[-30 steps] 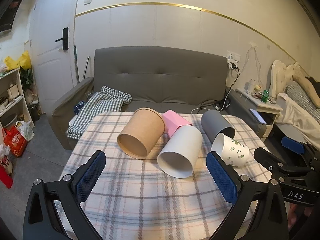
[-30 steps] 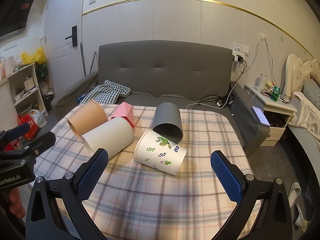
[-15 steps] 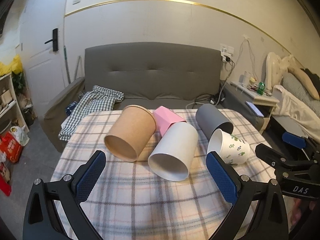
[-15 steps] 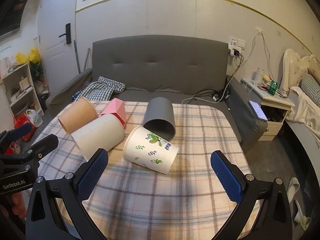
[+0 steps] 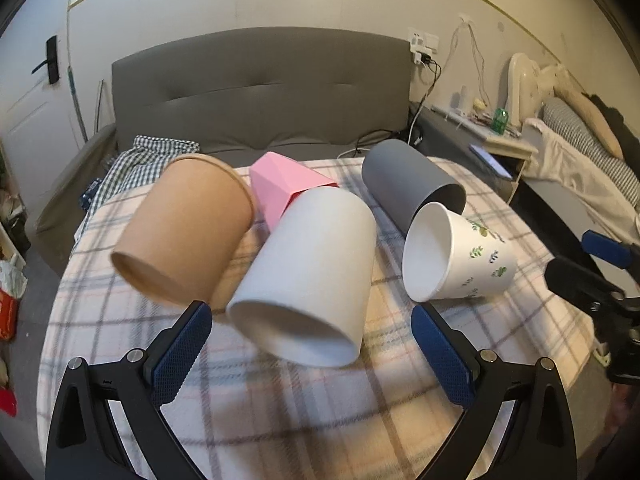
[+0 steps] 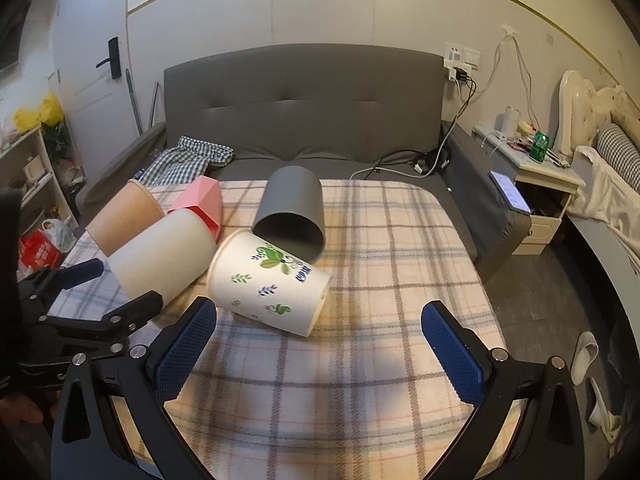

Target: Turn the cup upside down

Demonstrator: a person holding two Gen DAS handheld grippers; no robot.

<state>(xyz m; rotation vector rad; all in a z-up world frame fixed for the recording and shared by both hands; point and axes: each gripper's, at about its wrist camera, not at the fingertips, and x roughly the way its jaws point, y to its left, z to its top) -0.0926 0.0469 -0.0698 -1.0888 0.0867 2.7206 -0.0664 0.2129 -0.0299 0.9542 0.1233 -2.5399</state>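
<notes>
Several cups lie on their sides on the plaid table (image 5: 304, 408): a brown paper cup (image 5: 184, 232), a plain white cup (image 5: 312, 276), a pink faceted cup (image 5: 284, 188), a grey cup (image 5: 408, 184) and a white leaf-print cup (image 5: 460, 260). My left gripper (image 5: 310, 354) is open, its jaws either side of the plain white cup's mouth, close in front of it. My right gripper (image 6: 318, 350) is open and empty, just in front of the leaf-print cup (image 6: 268, 280). The plain white cup (image 6: 164, 252) lies to its left, the grey cup (image 6: 292, 208) behind it.
A grey sofa (image 6: 312, 120) with a checked cloth (image 6: 188, 160) stands behind the table. A bedside cabinet (image 6: 536, 184) and a bed are at the right, shelves (image 6: 32, 172) and a door at the left. The left gripper shows in the right wrist view (image 6: 92, 300).
Both grippers have moved forward toward the cups, which now look larger and closer. The left one has closed in on the plain white cup. The cups have not moved.
</notes>
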